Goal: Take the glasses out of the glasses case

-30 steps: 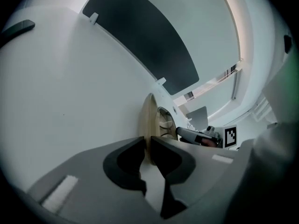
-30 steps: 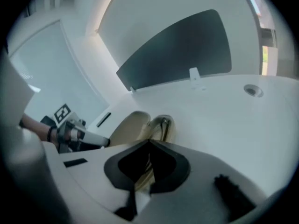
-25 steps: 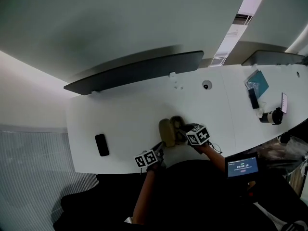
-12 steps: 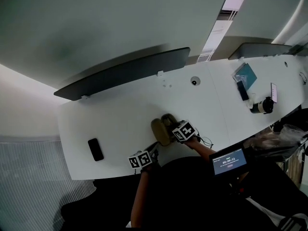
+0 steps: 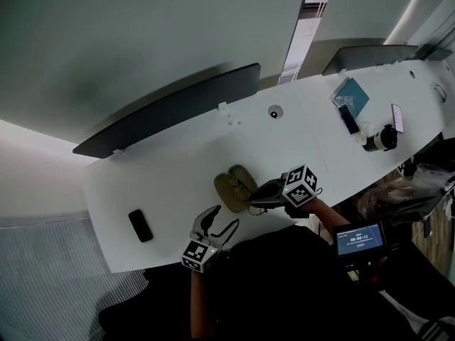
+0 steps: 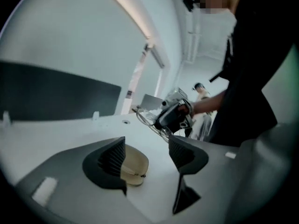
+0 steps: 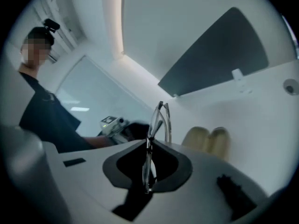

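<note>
Well left of case (image 5: pixel 232 188), black phone (image 5: pixel 140 225)

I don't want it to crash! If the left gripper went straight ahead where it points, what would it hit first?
Probably the tan glasses case on the white table, just past the left gripper's jaws, which have just been opening with nothing between them. Depth is unclear.
</note>
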`<control>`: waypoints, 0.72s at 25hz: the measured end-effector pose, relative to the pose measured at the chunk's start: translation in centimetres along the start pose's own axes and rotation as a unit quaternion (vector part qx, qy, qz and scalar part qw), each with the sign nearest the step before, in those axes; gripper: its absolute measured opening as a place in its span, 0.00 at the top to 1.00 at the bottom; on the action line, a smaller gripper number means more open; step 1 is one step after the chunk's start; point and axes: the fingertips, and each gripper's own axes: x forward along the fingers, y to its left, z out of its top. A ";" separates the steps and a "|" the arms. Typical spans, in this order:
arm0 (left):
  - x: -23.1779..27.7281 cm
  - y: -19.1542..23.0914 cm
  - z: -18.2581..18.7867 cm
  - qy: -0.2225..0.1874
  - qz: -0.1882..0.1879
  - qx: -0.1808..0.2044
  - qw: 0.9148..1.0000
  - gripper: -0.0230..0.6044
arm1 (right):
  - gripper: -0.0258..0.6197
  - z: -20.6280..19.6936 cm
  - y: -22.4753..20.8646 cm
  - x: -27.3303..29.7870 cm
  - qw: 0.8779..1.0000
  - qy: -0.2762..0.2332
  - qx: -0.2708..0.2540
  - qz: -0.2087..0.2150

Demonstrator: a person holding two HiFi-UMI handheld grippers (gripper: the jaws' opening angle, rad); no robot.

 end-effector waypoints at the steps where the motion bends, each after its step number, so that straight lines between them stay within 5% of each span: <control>1: 0.0 -1.1 0.8 0.015 -0.019 0.070 0.997 0.46 | 0.90 -0.6 1.8 -0.3 0.999 0.027 -0.009 0.042; 3: 0.3 -3.5 1.9 0.047 -0.057 0.191 0.979 0.38 | 0.90 -2.2 4.5 -0.9 0.991 0.083 -0.027 0.102; 6: 1.6 -7.0 2.7 0.102 -0.104 0.339 0.929 0.35 | 0.90 -4.4 7.0 -1.3 0.974 0.160 -0.058 0.147; 8: 2.6 -8.9 2.0 0.136 -0.136 0.400 0.896 0.35 | 0.90 -5.8 7.9 -1.3 0.962 0.206 -0.086 0.155; 10: 3.2 -10.1 0.4 0.167 -0.170 0.418 0.877 0.35 | 0.90 -6.8 8.1 -1.2 0.953 0.241 -0.109 0.149; 13: 3.2 -11.5 -1.2 0.180 -0.197 0.412 0.871 0.52 | 0.90 -8.0 8.1 -1.5 0.945 0.267 -0.118 0.151; 18: 3.6 -12.8 -1.8 0.174 -0.175 0.396 0.885 0.53 | 0.89 -8.6 7.9 -2.3 0.950 0.249 -0.139 0.131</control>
